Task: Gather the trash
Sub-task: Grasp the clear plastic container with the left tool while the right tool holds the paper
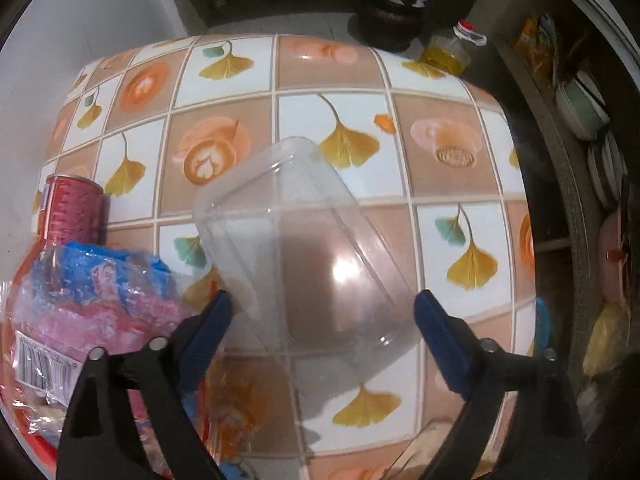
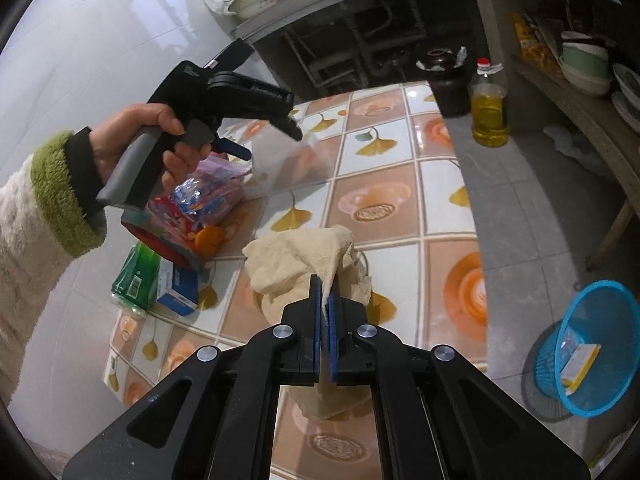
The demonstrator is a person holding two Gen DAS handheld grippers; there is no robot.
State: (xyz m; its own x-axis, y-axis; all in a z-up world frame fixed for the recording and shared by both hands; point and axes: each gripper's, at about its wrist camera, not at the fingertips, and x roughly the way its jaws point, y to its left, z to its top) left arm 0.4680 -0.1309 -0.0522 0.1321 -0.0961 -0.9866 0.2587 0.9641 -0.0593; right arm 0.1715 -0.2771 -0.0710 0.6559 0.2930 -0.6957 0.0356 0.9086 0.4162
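A clear plastic container (image 1: 304, 248) lies on its side on the tile-patterned table (image 1: 448, 184). My left gripper (image 1: 324, 298) points down over it, open wide, one blue pad on each side of its near end. From the right wrist view, a hand holds that left gripper (image 2: 272, 144) above the clear container (image 2: 288, 164). My right gripper (image 2: 326, 284) is shut on a crumpled beige paper napkin (image 2: 300, 260), which bulges past its fingertips over the table (image 2: 444, 200).
Crumpled blue and pink wrappers (image 1: 100, 296) and a red can (image 1: 74, 208) sit left of the container. A green bottle (image 2: 134, 276) and a blue box (image 2: 178, 286) lie near the table's left edge. A blue basket (image 2: 592, 344) stands on the floor at the right, an oil bottle (image 2: 488, 112) beyond.
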